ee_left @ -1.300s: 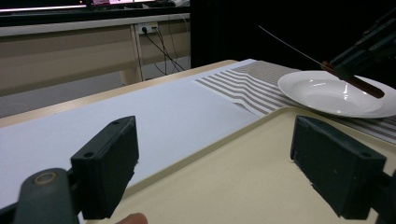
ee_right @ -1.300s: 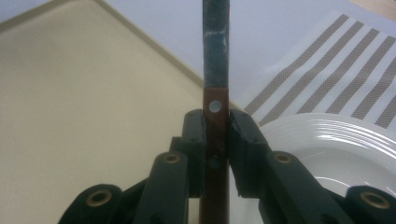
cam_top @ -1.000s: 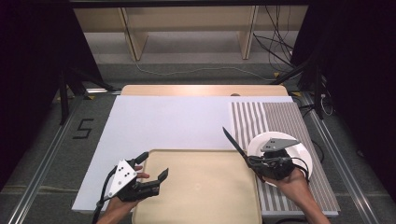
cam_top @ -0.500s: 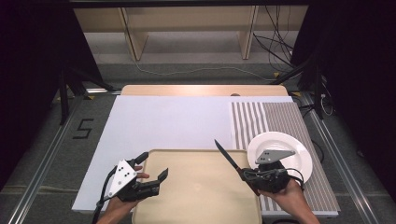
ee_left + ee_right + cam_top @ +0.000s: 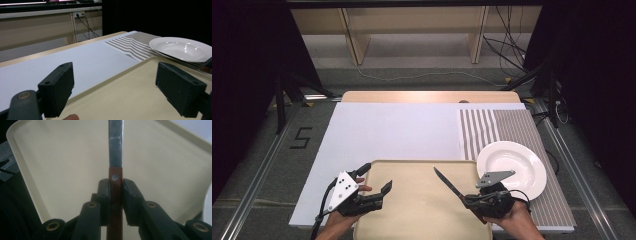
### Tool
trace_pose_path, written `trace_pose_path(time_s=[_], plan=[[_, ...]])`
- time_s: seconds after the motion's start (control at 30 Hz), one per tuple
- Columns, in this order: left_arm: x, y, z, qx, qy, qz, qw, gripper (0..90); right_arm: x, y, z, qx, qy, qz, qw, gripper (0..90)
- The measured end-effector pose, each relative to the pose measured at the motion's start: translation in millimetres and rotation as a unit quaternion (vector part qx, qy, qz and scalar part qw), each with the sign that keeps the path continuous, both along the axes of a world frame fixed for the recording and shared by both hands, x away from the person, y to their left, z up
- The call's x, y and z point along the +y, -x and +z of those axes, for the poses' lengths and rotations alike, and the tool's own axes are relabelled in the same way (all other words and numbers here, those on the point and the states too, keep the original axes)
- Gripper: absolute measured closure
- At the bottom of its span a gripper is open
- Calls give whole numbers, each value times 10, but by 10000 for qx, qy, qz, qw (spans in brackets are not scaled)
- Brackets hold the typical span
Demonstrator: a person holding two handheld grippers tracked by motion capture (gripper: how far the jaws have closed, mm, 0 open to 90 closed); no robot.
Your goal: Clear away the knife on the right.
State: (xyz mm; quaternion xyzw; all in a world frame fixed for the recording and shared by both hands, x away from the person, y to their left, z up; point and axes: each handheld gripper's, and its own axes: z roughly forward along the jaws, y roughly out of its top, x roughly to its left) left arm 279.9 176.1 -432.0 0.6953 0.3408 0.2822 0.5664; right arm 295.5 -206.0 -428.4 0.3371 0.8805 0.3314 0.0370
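Table surface: a pale white mat [image 5: 402,132] covers most of a wooden table [image 5: 427,96], dark surroundings on both sides, shelving beyond the far edge.

Count: one knife, one tray, one plate, one striped placemat, two grippers.

Knife [image 5: 447,182]: one, with a reddish-brown riveted handle and a dark blade. It is held above the right half of the cream tray [image 5: 412,220], blade pointing forward and to the left, tip up off the tray surface. In the right gripper view the handle [image 5: 115,195] sits squarely between the jaws, which are closed tight against it on both sides.

Right gripper [image 5: 472,199]: held in the person's right hand [image 5: 507,220] at the near right corner of the tray, just beside the plate.

Plate [image 5: 512,169]: white, lying on the striped placemat [image 5: 512,132] at the right of the table, its edge close to the tray's right rim.

Left gripper [image 5: 374,182]: in the left hand [image 5: 337,222] at the tray's near left corner. Jaws spread wide, nothing between them; the left gripper view shows them low over the tray's edge [image 5: 120,77], aimed across toward the plate [image 5: 182,48].
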Motion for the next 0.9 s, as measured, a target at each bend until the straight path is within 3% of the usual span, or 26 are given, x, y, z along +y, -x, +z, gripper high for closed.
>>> trace_pose_path(time_s=[0.47, 0.57, 0.9], plan=[[3, -1, -3, -2, -7, -2, 10000, 151, 107, 33, -138, 491, 351, 27, 9982, 776], [4, -1, -2, 3, -10, -1, 10000, 151, 149, 51, -197, 653, 509, 101, 9965, 776], [2, 1, -2, -1, -6, -6, 10000, 150, 210, 53, -301, 814, 859, 184, 9928, 776]])
